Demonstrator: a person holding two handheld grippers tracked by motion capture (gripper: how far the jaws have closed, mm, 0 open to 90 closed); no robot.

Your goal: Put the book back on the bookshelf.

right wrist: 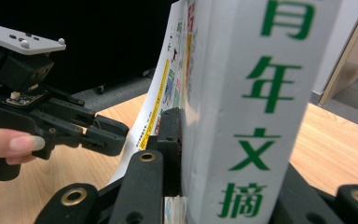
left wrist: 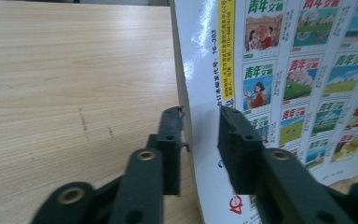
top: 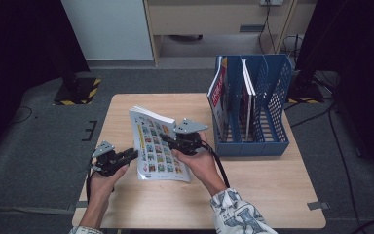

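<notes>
near the middle of the surface: a magazine (top: 157, 145) is lifted off the wood, tilted, its back cover of small pictures facing up and its lower corner closest to the near edge.
right gripper (top: 184, 142): pinching the magazine by its thick spine side; in the right gripper view the jaws press on either side of the white spine with green characters (right wrist: 256, 107).
left gripper (top: 126, 156): spread; in the left gripper view the magazine's loose edge (left wrist: 186, 107) stands between the two jaws, with a gap still showing on both sides.
file rack (top: 251, 105): blue, at the right far part of the surface, just beside the magazine's far corner but apart from it.
step in hand, as i judge it: taking a second hold on the magazine so it can be stood upright for the rack.
how to do it well: press the left jaws together squarely on the edge, well in from the corner, before the right hand lets up; keep the pages together so none fan out; turn the spine downward and aim for a free slot.
count: one magazine in hand, two or so standing in the rack, one rack with three slots, two grippers, one surface (top: 126, 204).
</notes>
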